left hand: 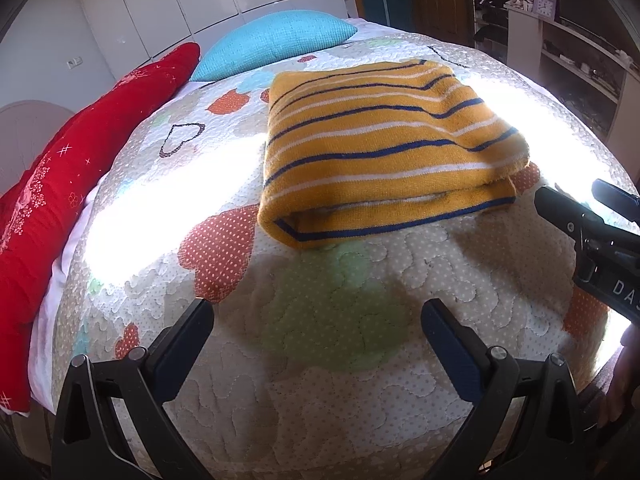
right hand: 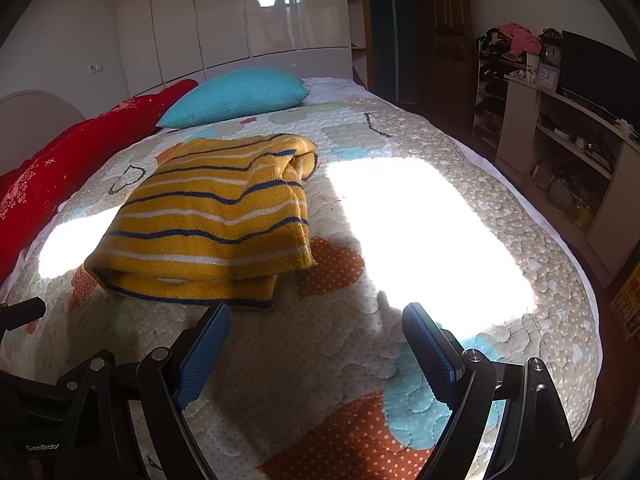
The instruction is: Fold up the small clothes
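A small yellow garment with blue and white stripes [left hand: 380,148] lies folded in a thick rectangle on the quilted bed cover [left hand: 328,312]; it also shows in the right wrist view [right hand: 216,220]. My left gripper [left hand: 318,320] is open and empty, a little short of the garment's near edge. My right gripper [right hand: 316,320] is open and empty, just in front of the garment's near right corner. The right gripper's body shows in the left wrist view [left hand: 588,224], to the right of the garment.
A red cushion [left hand: 80,168] lies along the bed's left side and a turquoise pillow [left hand: 276,40] at its head. White wardrobes [right hand: 248,20] stand behind. Shelves with clutter [right hand: 576,140] and a clock [right hand: 553,56] stand to the right. Bright sun patches lie on the quilt [right hand: 432,232].
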Available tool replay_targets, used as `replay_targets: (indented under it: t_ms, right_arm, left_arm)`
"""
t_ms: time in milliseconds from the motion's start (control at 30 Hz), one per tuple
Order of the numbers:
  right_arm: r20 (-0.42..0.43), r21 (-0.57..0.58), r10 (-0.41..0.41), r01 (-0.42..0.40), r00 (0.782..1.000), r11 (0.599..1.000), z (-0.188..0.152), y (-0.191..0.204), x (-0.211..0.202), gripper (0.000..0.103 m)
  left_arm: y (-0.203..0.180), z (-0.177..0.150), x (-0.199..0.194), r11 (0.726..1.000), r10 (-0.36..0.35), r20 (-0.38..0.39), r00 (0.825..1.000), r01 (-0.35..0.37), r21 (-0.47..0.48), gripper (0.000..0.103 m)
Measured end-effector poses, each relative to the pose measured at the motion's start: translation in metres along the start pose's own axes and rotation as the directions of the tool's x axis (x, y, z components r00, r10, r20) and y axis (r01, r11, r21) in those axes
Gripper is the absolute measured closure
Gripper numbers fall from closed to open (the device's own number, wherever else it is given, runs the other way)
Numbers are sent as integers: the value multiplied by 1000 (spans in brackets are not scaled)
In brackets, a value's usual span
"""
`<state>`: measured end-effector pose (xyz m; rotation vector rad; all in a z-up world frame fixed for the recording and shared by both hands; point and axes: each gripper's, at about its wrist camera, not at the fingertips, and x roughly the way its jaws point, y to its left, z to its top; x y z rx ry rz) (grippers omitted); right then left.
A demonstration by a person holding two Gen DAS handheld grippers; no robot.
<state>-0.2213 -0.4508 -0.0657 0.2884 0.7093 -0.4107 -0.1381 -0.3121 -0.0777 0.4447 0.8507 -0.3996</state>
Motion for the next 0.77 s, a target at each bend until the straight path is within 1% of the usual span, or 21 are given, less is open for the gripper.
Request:
replay_targets:
  t_ms: [133, 400, 667, 767]
  right_arm:
    - [-10, -4, 2, -2, 1000, 1000, 4, 6, 1, 12]
    - [-21, -51, 6, -7, 1000, 999, 6, 29, 3, 12]
    - [-24, -71, 13, -15, 1000, 997, 8, 45, 5, 12]
    - [-27, -76, 12, -14, 1000, 997, 9, 49, 6, 12]
  left_arm:
    - [10, -1, 0, 1000, -7, 7, 1000, 7, -23, 0]
    - [28, -3, 1, 998, -14, 13, 1000, 14, -63, 0]
    - [36, -7, 2, 997, -21, 25, 999, 23, -77, 0]
    - [41, -7, 4, 995, -23, 20, 1000, 25, -96, 0]
